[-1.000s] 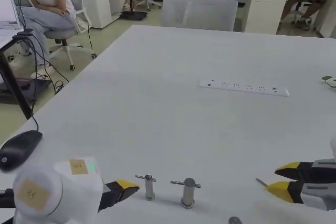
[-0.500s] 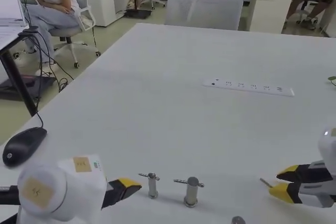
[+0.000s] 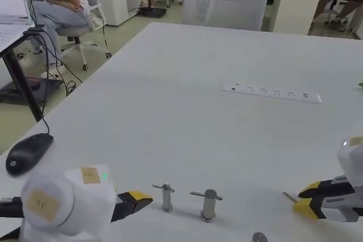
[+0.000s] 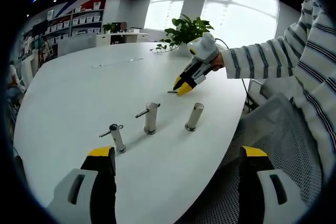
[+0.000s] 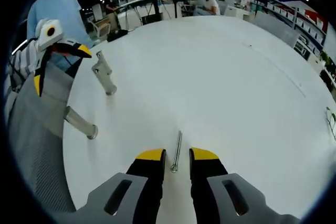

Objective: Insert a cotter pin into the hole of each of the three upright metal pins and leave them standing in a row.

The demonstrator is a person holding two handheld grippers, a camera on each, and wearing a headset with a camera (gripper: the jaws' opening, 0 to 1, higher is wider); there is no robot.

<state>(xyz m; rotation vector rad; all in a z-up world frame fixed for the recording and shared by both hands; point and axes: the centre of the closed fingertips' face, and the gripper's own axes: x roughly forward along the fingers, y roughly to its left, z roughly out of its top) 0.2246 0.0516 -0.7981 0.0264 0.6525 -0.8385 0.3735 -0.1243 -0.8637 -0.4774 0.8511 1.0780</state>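
Right gripper (image 5: pixel 177 156) nearer, jaws seemingly straddling cotter pin (image 5: pixel 178 142).

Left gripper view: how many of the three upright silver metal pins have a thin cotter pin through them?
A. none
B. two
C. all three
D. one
B: a cotter pin crosses the nearest upright silver metal pin, another cotter pin crosses the middle upright pin, and the farthest upright pin is bare.
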